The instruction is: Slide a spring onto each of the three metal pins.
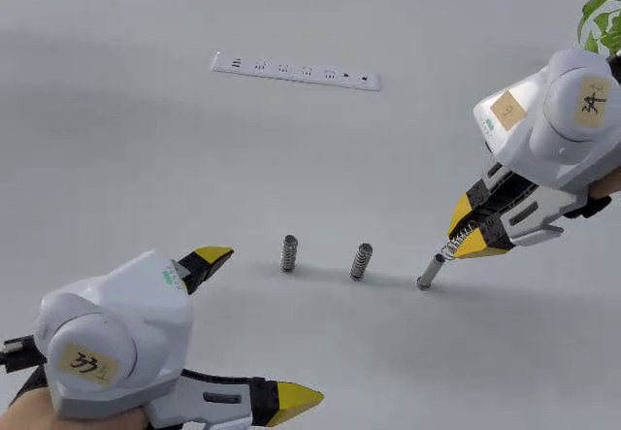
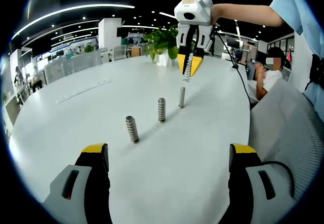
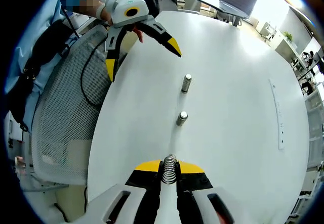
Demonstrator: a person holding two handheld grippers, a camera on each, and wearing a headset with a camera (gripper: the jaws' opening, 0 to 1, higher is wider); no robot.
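Three pins stand in a row on the white table. Two of them carry springs: one spring-covered pin and its neighbour. The third pin is bare. My right gripper is shut on a loose spring, held tilted just above and to the right of the bare pin. Nearer the table's front edge, my left gripper stands open with nothing between its fingers.
A white power strip lies at the far side of the table. A potted plant stands at the far right. A mesh chair sits beside the table's edge.
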